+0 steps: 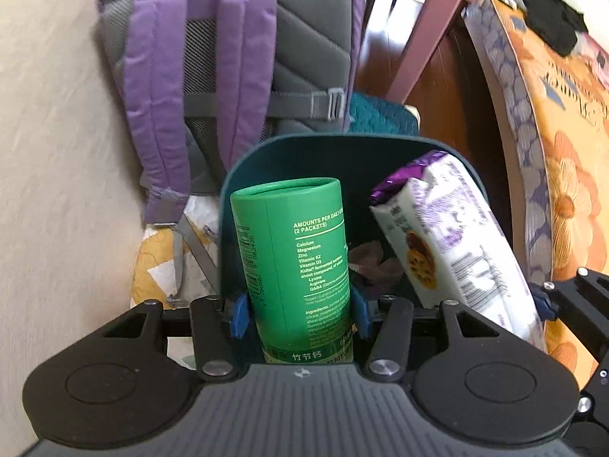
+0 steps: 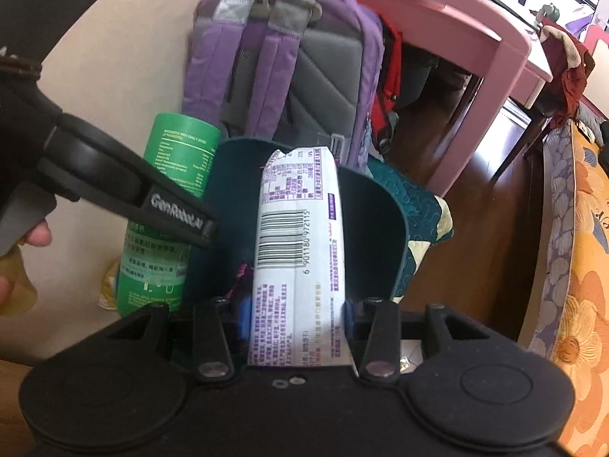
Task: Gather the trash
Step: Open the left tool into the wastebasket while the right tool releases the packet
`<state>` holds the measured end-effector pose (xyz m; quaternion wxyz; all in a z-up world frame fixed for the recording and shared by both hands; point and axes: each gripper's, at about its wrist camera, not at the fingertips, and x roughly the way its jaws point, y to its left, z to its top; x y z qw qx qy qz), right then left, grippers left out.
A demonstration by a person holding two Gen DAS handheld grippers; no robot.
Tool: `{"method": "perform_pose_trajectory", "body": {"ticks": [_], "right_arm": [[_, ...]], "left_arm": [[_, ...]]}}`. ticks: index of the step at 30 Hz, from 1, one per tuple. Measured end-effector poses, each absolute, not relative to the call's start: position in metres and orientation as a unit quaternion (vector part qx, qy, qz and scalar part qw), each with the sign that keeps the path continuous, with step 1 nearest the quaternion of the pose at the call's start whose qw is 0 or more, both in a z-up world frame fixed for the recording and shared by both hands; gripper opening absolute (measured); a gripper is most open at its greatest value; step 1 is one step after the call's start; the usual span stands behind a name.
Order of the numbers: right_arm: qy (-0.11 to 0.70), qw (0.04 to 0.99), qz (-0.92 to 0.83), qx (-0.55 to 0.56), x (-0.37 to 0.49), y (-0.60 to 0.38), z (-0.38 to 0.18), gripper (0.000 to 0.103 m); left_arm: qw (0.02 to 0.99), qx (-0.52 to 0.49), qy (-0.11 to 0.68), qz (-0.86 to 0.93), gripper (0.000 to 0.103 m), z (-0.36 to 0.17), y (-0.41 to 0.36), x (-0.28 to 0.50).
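A green cardboard canister (image 1: 293, 251) with white print stands between the blue pads of my left gripper (image 1: 300, 314), which is shut on it. The canister hangs over the mouth of a dark teal bin (image 1: 342, 139). Purple wrappers (image 1: 371, 262) lie at the bottom of the bin. My right gripper (image 2: 297, 316) is shut on a white and purple cookie packet (image 2: 297, 228), which is tilted over the same bin (image 2: 373, 228). In the left wrist view that packet (image 1: 456, 236) hangs to the right of the canister. The canister (image 2: 179, 160) also shows left of the bin in the right wrist view.
A purple and grey backpack (image 1: 213, 57) leans on the cream wall behind the bin. A pink table leg (image 1: 437, 30) stands on the wood floor (image 2: 475, 190). A bed with an orange flowered cover (image 1: 563, 190) runs along the right. A teal quilt (image 2: 418, 205) lies by the bin.
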<state>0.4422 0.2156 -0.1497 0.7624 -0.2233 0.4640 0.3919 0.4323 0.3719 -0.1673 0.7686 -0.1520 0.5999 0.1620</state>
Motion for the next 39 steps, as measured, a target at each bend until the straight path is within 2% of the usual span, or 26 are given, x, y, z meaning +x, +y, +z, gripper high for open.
{"method": "perform_pose_trajectory", "body": {"ticks": [9,22,24,26,32,34,39], "right_arm": [[0.485,0.743,0.384,-0.257,0.447,0.238,-0.189,0.042],[0.501,0.729,0.376,-0.277,0.440,0.238,-0.203,0.046],[0.502,0.727,0.379,-0.276,0.439,0.237,-0.204,0.046],[0.500,0.727,0.381,-0.276,0.438,0.236,-0.202,0.049],[0.495,0.736,0.375,-0.268,0.438,0.228,-0.196,0.054],[0.495,0.740,0.378,-0.253,0.438,0.221,-0.189,0.056],[0.483,0.749,0.392,-0.228,0.432,0.201,-0.168,0.061]], "left_arm": [[0.747,-0.141,0.635,0.135,0.051,-0.207,0.369,0.449],[0.725,-0.140,0.664,0.113,0.051,-0.238,0.361,0.451],[0.729,-0.142,0.660,0.110,0.055,-0.237,0.360,0.449],[0.734,-0.151,0.654,0.105,0.068,-0.235,0.360,0.447],[0.741,-0.166,0.642,0.101,0.070,-0.222,0.361,0.441],[0.747,-0.166,0.636,0.100,0.075,-0.214,0.357,0.436],[0.763,-0.151,0.620,0.107,0.076,-0.192,0.346,0.422]]}}
